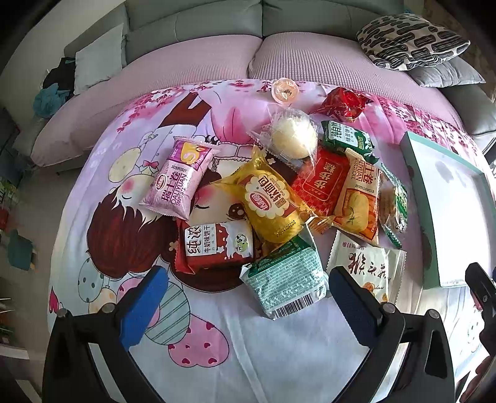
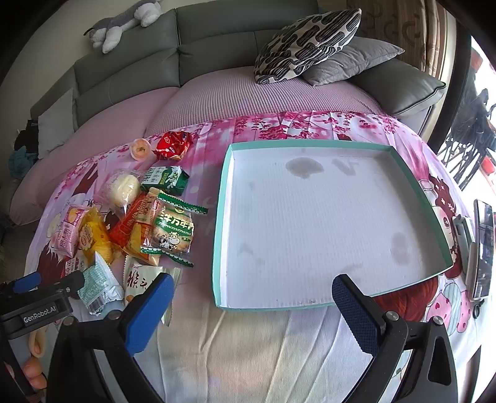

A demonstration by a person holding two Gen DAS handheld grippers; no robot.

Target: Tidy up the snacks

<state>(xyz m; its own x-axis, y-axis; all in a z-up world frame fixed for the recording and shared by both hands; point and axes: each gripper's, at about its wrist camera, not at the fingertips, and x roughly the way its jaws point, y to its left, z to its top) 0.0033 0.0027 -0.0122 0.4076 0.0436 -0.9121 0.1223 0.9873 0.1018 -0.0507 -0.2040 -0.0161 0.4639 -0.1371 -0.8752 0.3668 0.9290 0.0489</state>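
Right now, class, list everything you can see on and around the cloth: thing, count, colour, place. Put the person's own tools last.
snack packets: about a dozen, mixed pink, yellow, red, green and white, piled on the cloth left of the tray
jelly cup: one, orange, far edge of the cloth, apart from the pile
tray: one, teal rim with stained white floor, nothing in it, right of the pile
cloth: one, pink cartoon print, under everything
sofa: one, grey-green, behind
cushions: two, one black-and-white patterned, one grey, on the sofa
plush toy: one, grey and white, on the sofa back
left gripper: jaws open, near the pile
right gripper: jaws open, before the tray
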